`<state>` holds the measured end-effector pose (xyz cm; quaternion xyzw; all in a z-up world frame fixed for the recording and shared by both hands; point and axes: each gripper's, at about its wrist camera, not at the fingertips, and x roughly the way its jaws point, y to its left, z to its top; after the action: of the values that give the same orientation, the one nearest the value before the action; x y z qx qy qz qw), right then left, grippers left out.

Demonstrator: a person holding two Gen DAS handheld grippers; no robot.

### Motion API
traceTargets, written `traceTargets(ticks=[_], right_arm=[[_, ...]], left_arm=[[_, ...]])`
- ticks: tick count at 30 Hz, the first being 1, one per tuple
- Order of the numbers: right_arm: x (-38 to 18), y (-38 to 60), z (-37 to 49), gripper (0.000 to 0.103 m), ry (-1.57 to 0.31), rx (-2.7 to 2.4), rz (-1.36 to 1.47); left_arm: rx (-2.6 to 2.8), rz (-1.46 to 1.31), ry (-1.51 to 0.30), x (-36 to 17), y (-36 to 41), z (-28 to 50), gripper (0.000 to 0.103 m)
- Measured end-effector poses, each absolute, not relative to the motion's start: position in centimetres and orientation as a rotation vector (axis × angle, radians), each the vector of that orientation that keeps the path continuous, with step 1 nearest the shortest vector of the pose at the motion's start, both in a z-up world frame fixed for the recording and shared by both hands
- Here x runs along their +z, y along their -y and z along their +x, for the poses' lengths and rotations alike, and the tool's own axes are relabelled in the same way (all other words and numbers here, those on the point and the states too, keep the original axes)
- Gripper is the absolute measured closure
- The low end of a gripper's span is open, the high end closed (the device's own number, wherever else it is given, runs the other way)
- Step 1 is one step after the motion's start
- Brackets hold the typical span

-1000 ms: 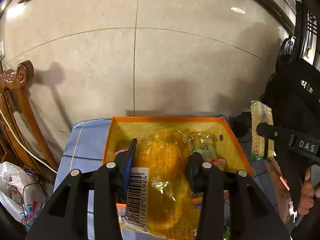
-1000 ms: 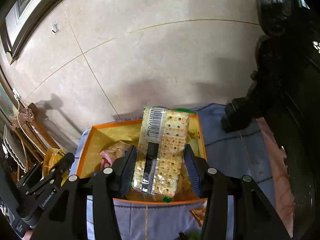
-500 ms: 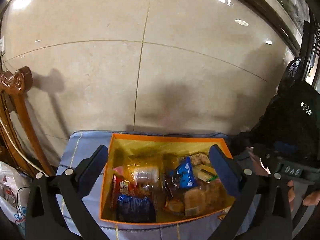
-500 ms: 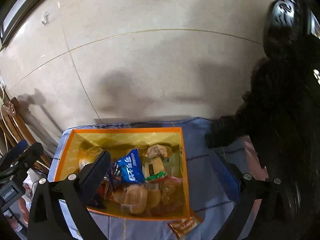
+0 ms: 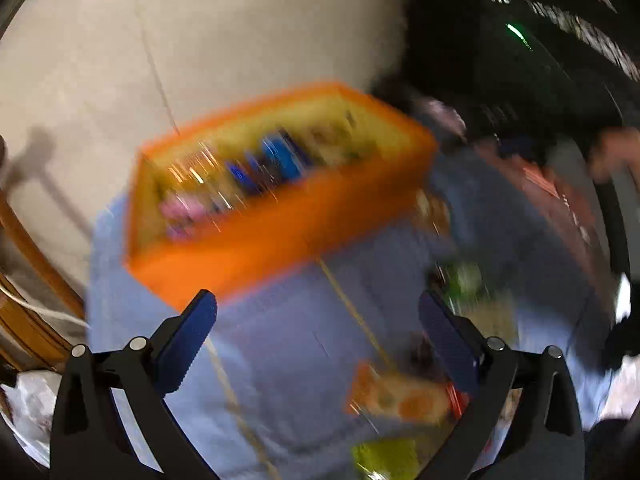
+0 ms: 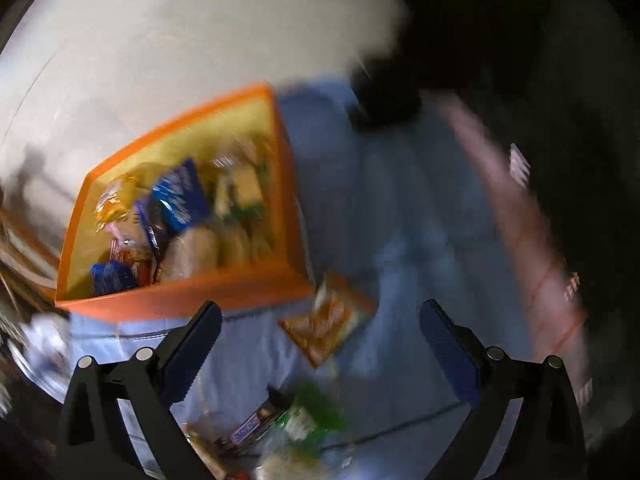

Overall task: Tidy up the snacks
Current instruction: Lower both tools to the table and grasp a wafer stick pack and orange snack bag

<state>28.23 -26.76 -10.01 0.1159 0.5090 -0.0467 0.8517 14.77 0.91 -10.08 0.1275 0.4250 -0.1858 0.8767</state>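
- So far, your orange box (image 6: 188, 300) already holds a good pile: blue packets, bread-like rolls, a yellow bag and a pink wrapper can be made out inside it, though blur hides the rest. It sits at left centre of the right wrist view and at upper centre of the left wrist view, on the blue cloth (image 6: 384, 208) that covers the bench.
- Both of your tools are empty. The left tool (image 5: 318, 330) has its jaws wide apart with only cloth between them, and the right tool (image 6: 320, 336) also stands wide apart, gripping nothing.
- Outside the box, several snacks are left on the cloth. An orange packet (image 6: 326, 322) lies just beside the box's near right corner, between the right tool's jaws in the picture but not touched by them.
- At the bottom centre of the right wrist view lie a dark chocolate bar (image 6: 260, 420) and a green-printed packet (image 6: 312, 416), close together.
- In the lower right of the left wrist view, you have another orange packet (image 5: 400, 396) just beside the right-hand jaw, and a yellow-green one (image 5: 386, 458) below it.
- By my judgement you are well along but not finished: those loose packets have yet to go into the box, and the orange one near its corner looks the handiest for your right tool.
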Motion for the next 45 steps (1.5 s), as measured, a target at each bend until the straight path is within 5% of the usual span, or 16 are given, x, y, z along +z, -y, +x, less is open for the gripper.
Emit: traceTargets(ticks=[8,25,45], right_arm=[[-16.9,27.7,30.3,0.004,-1.229,-0.145,0.331],[-17.8,24.2,32.1,0.004,-1.249,-0.112,0.245],[-19.8,22.9,31.9,0.004,-1.255,-0.11,0.265]], left_arm=[[-0.508,0.332,-0.993,-17.4,1.1,12.4,0.004],[-0.69,0.227,-1.15,-21.2,-0.4,13.5,0.004],[-0.736,0.419,-1.024,-22.2,5.4,12.1,0.004]])
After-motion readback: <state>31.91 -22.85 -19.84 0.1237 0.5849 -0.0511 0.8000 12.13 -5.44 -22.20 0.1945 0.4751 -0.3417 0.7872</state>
